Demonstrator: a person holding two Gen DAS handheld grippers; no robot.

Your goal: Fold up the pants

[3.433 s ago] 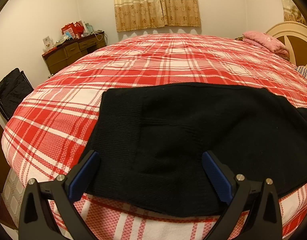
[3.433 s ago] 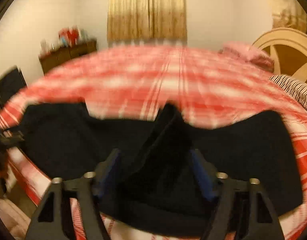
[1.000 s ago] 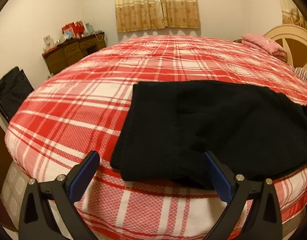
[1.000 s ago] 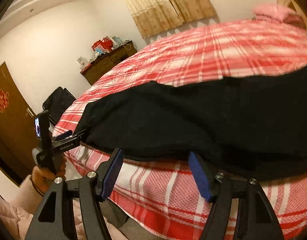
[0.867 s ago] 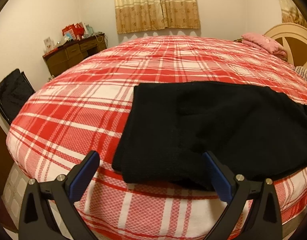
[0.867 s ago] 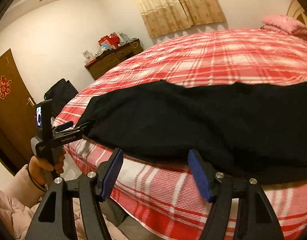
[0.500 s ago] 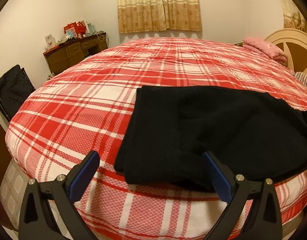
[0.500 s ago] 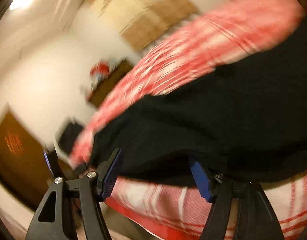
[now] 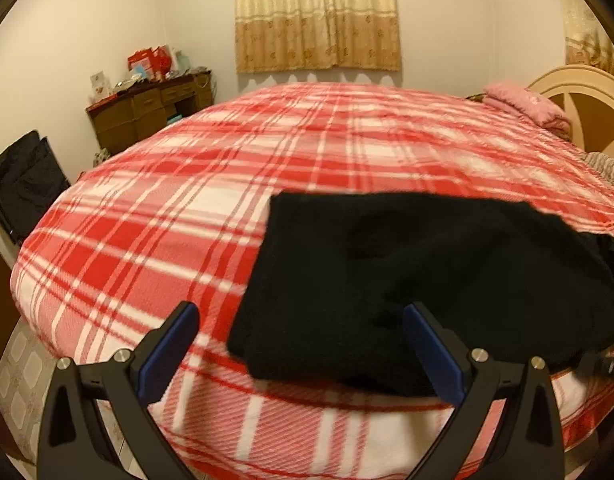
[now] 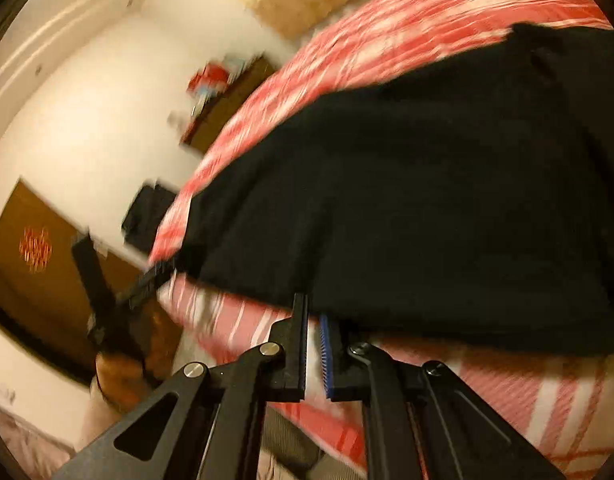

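Left gripper: jaws spread wide, nothing pressed between the blue pads; pointed downward at the near edge of the bed. Seen blurred from the right wrist view, gripped at its handle by the left hand.

Right gripper: rolled to one side, tilted downward at the bed's near edge. Jaws just closed to a narrow slit, with no cloth seen in it; tips set at the hem of the pants, contact not discernible through blur.

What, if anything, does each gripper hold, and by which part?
Left gripper: nothing, open. Right gripper, jaws just closed, apparently pinches the black pants at their near edge.
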